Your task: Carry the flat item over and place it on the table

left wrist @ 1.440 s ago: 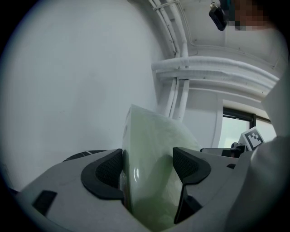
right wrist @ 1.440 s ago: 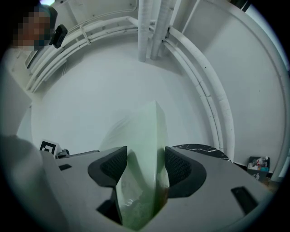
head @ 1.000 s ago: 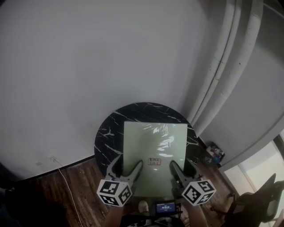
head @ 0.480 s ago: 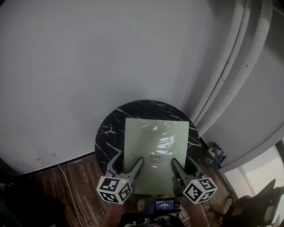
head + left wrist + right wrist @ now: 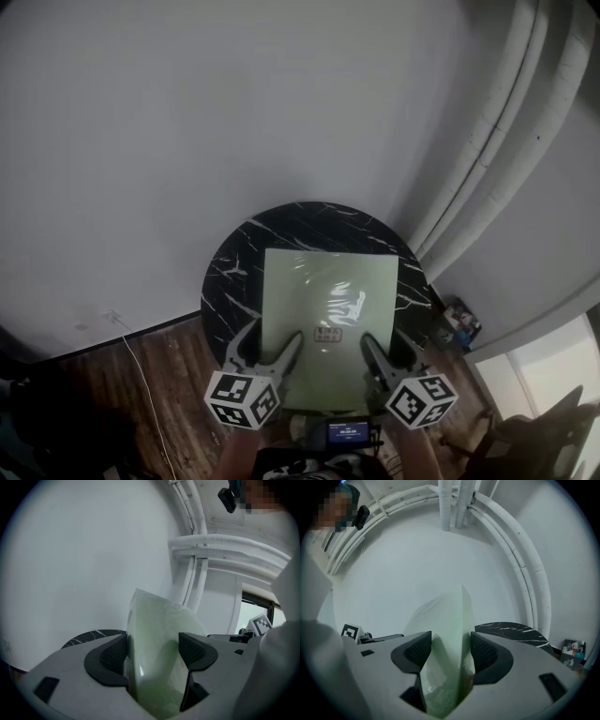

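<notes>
A pale green flat item (image 5: 328, 300) in shiny clear wrap hangs level over a round black marble table (image 5: 234, 272). It covers most of the tabletop in the head view. My left gripper (image 5: 272, 336) is shut on its near left edge, and my right gripper (image 5: 386, 339) is shut on its near right edge. In the left gripper view the flat item (image 5: 154, 639) stands edge-on between the dark pads (image 5: 110, 660), with the table (image 5: 89, 635) behind. In the right gripper view the flat item (image 5: 447, 625) fills the gap between the jaws, and the table (image 5: 511, 629) lies to the right.
A white wall rises behind the table, with thick white pipes (image 5: 506, 141) running down at the right. Dark wood floor (image 5: 169, 375) surrounds the table, and a thin cable (image 5: 131, 356) trails across it. Small clutter (image 5: 461, 323) and a chair (image 5: 539, 431) sit at the right.
Both grippers keep their hold on the flat item. A little more of the tabletop now shows beyond its far edge, and the view has shifted slightly.
</notes>
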